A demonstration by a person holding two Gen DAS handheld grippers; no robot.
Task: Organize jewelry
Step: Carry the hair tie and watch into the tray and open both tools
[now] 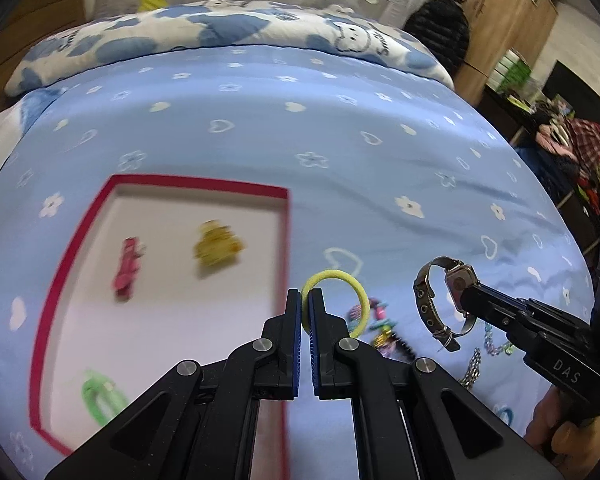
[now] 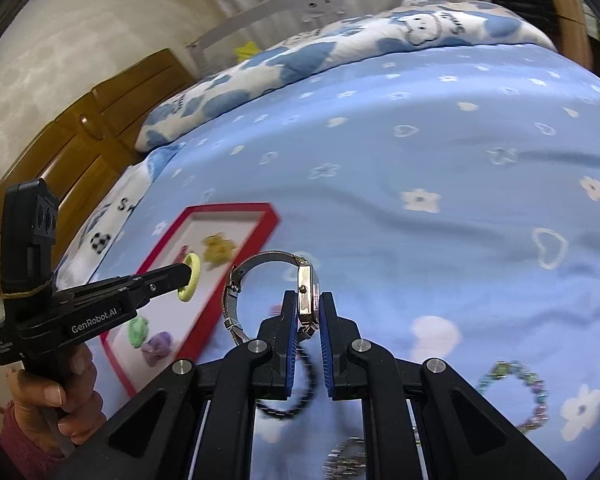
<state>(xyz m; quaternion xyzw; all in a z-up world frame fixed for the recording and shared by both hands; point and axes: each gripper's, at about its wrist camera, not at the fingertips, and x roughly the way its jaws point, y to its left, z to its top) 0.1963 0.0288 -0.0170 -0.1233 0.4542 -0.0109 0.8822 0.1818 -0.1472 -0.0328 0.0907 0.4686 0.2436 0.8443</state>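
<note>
Left wrist view first: the left gripper (image 1: 306, 312) is almost closed, and its two blue pads pinch one side of a yellow hair tie (image 1: 336, 298), so the ring hangs up in the air. To the left, just beside the tie, lies a red tray (image 1: 286, 240) on the blue bed sheet (image 1: 340, 140). Inside the tray sit a pink clip (image 1: 127, 270), a yellow clip (image 1: 216, 249) and, at the near end, a green clip (image 1: 100, 398). On the right the right gripper (image 1: 466, 295) comes in from the side and holds a watch (image 1: 444, 300) by its square face, with the strap looping down. Near and between the two tools lies a small pile of colourful jewelry (image 1: 380, 324) on the sheet. Right wrist view next: the right gripper (image 2: 308, 312) is closed tight on the watch (image 2: 306, 292), gripping the thin edges of its face, and the metal strap curls off to the left. Far to the left, the left gripper (image 2: 184, 276) holds the hair tie (image 2: 189, 278) over the red tray (image 2: 204, 320), which also shows a purple piece (image 2: 158, 346). A dark bead bracelet (image 2: 296, 396) and a sparkly bead bracelet (image 2: 516, 396) lie on the sheet near the tool. What could go wrong: the watch is held by a thin, smooth edge, so it might slip and fall. The tie is caught by only a small bit and could pop out. The dangling strap might bump the tray wall or snag the other tool, because both tools are heading for the same tray.
</note>
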